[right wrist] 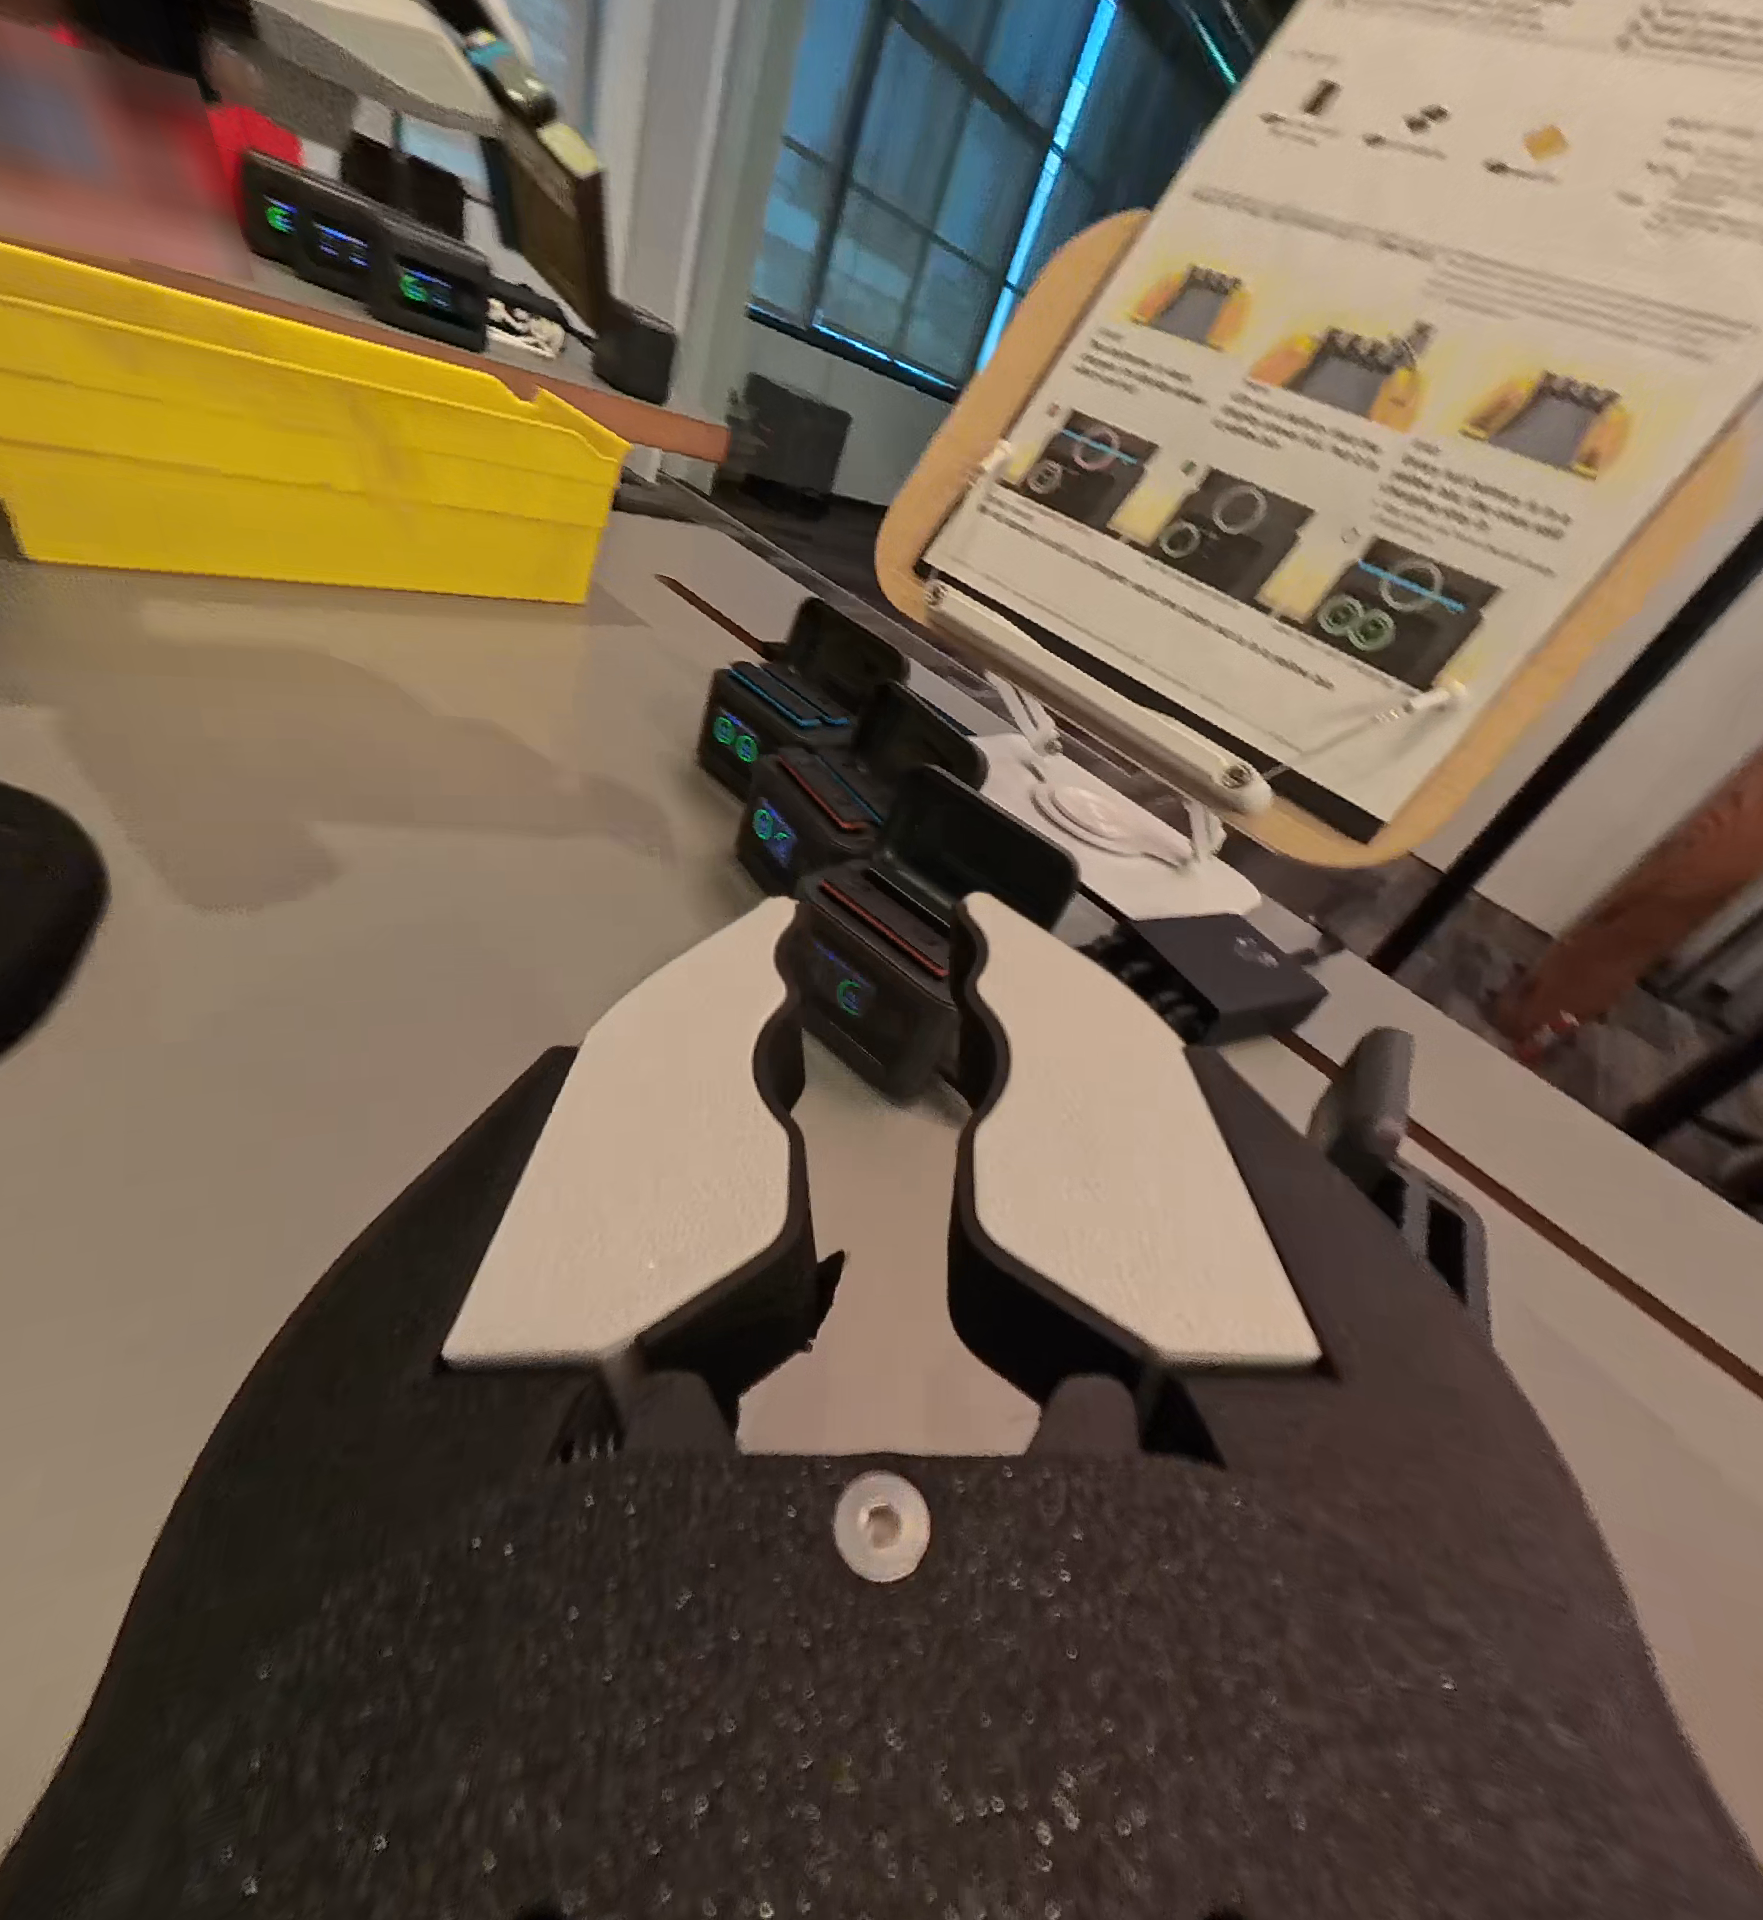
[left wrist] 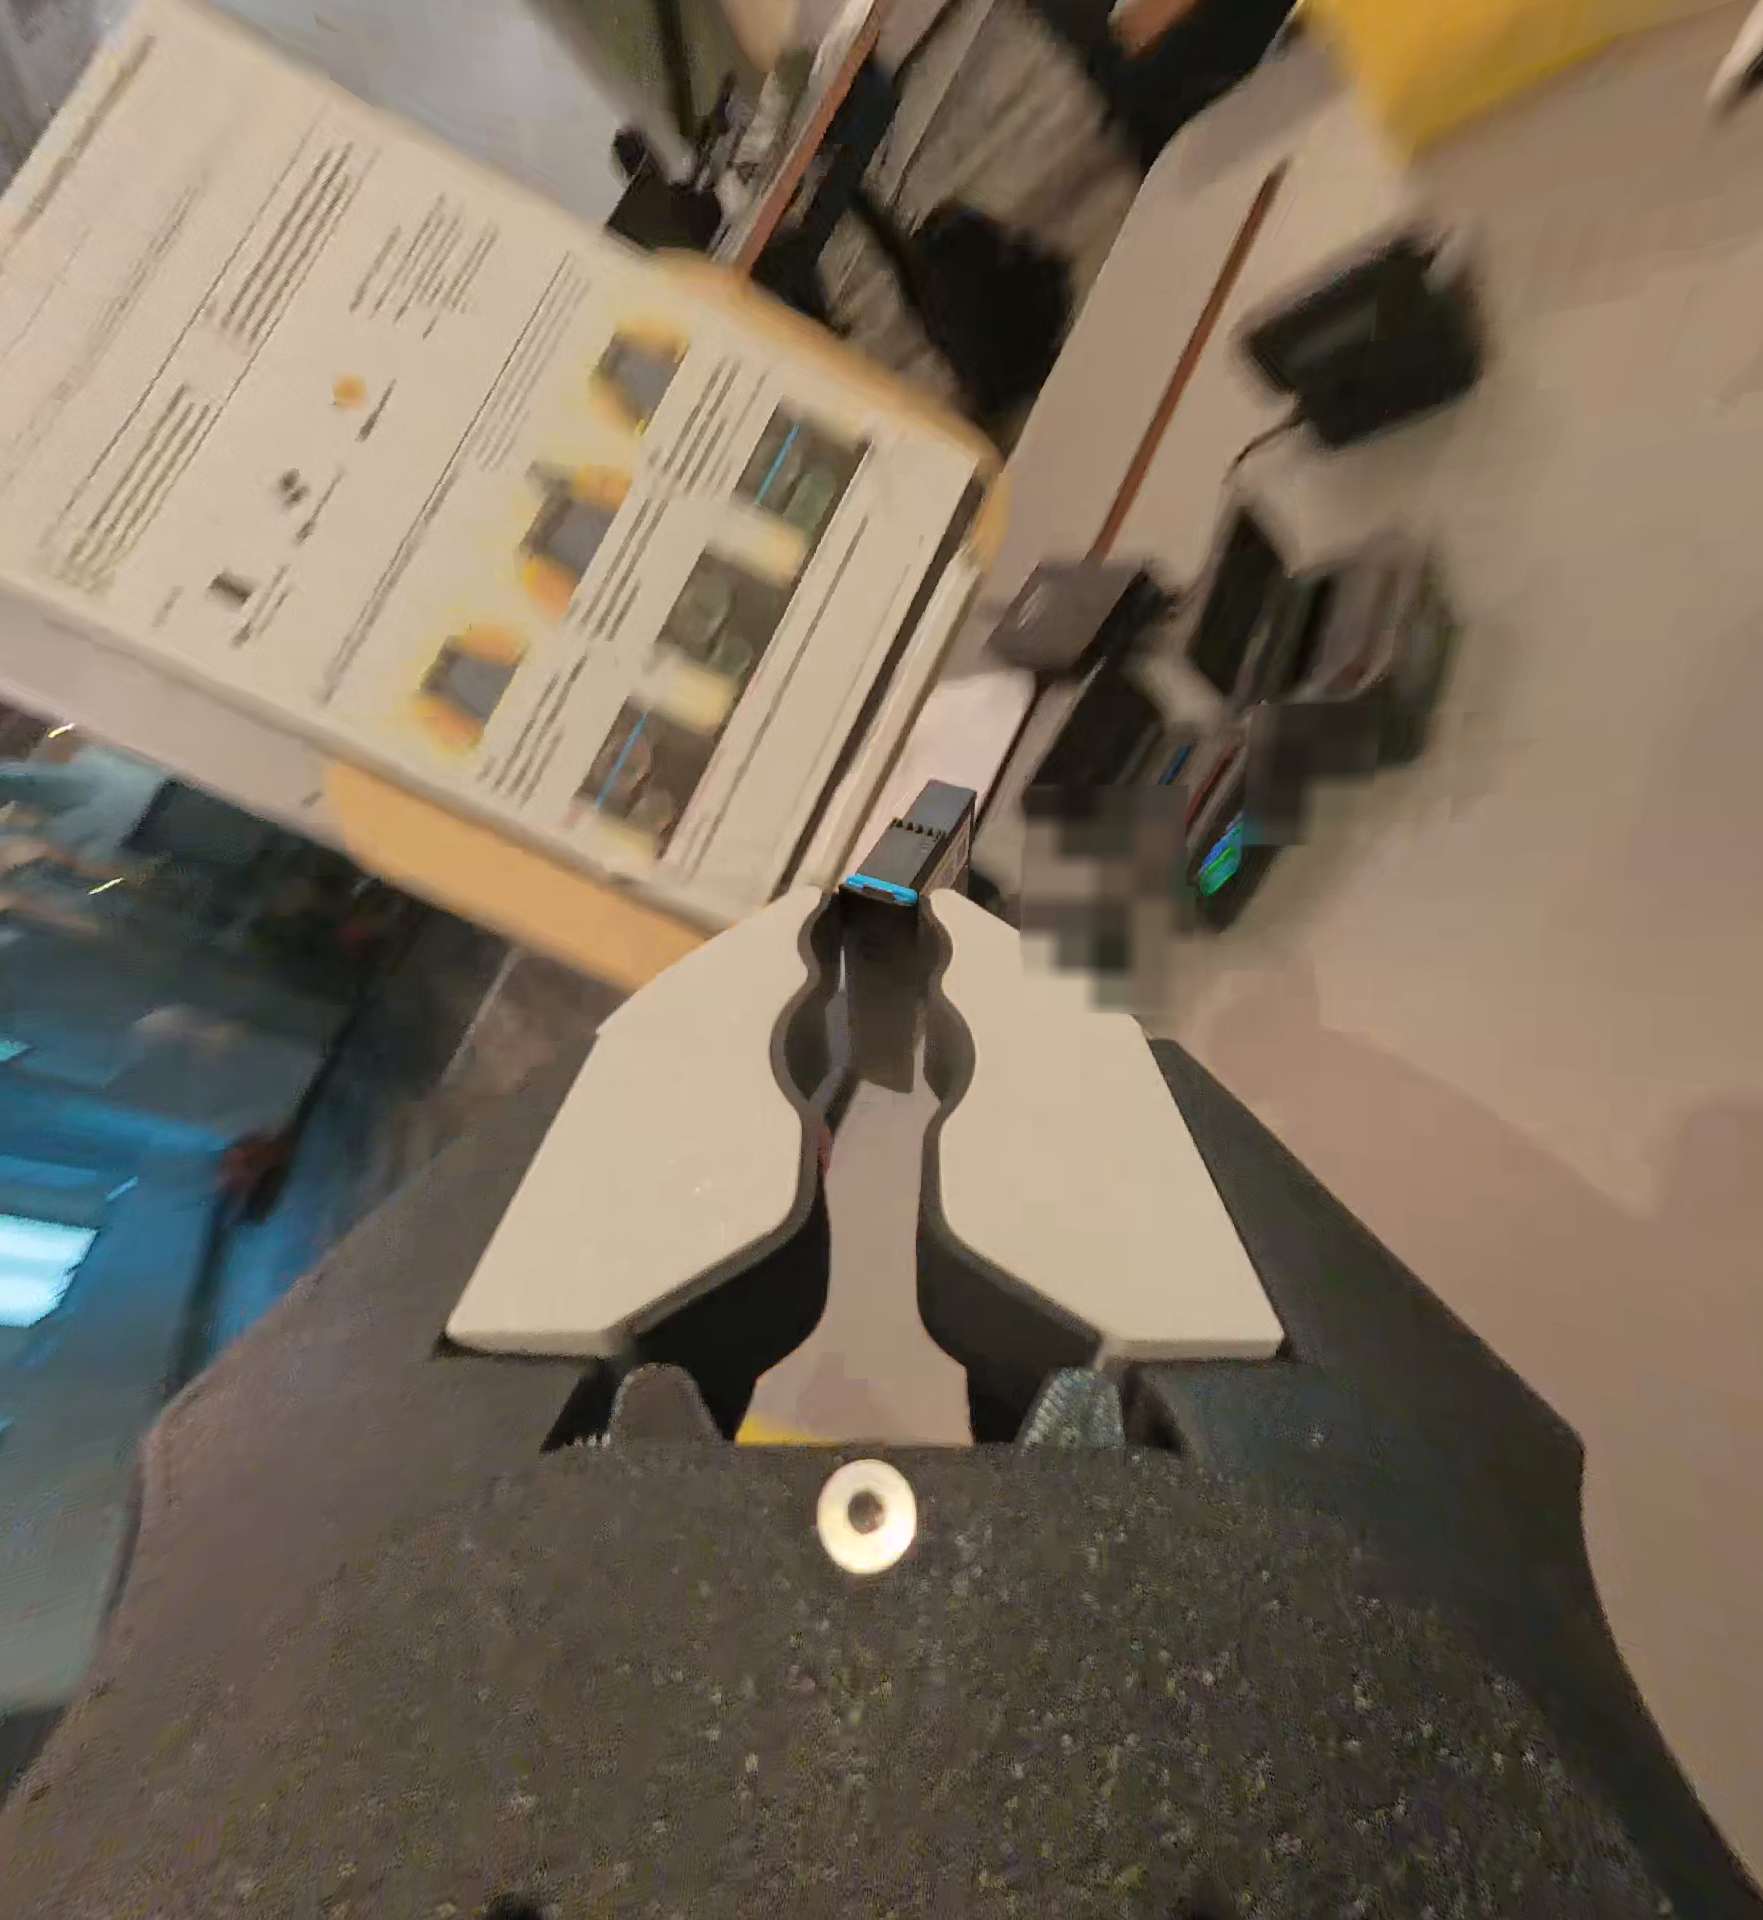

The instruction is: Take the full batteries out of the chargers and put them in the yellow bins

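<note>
One battery (left wrist: 908, 847) is riding in my left gripper (left wrist: 882, 914), clear of the chargers and on its way to a yellow bin.

I am pinching its black body, blue-edged end up, between the left fingertips, tilted above the table (left wrist: 1583, 935). My right gripper (right wrist: 877, 935) is hanging empty, jaws apart, lined up on the nearest charger (right wrist: 872, 987) in the row, whose green light is glowing. Next, I judge, I am needing to swing left toward the yellow bins (right wrist: 264, 457) and release, while the right closes on a charged battery.
</note>
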`<state>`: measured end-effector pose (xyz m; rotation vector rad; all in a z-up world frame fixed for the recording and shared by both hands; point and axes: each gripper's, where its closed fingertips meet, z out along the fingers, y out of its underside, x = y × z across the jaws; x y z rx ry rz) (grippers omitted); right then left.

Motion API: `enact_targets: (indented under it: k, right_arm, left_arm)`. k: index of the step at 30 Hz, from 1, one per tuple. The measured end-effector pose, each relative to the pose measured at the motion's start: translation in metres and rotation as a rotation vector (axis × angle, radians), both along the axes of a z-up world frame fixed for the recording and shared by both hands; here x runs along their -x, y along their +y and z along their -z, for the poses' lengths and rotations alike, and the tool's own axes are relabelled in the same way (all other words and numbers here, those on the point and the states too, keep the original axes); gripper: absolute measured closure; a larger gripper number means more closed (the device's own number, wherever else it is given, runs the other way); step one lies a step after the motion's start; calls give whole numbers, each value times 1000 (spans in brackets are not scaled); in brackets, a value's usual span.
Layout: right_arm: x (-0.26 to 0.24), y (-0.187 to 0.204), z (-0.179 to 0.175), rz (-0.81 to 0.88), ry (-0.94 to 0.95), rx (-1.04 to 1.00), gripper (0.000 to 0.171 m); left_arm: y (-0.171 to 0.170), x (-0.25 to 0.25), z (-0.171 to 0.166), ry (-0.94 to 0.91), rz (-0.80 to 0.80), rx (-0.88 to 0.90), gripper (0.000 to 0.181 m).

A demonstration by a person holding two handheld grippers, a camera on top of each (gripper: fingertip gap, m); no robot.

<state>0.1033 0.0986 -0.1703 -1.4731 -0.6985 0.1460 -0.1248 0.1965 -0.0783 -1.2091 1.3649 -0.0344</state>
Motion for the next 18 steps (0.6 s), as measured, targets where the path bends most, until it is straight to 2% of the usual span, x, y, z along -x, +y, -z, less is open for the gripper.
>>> enact_targets:
  k: [5,9,18]
  right_arm:
    - [13,-10,-4,-86,14,-10,143]
    - [21,-17,-8,-148,32,-16,138]
    - [34,-27,-9,-222,37,-14,136]
  left_arm:
    - [-61,-77,7,-98,251,128,167]
    - [-97,-120,20,-131,394,203,167]
    - [-130,-167,53,-176,524,328,168]
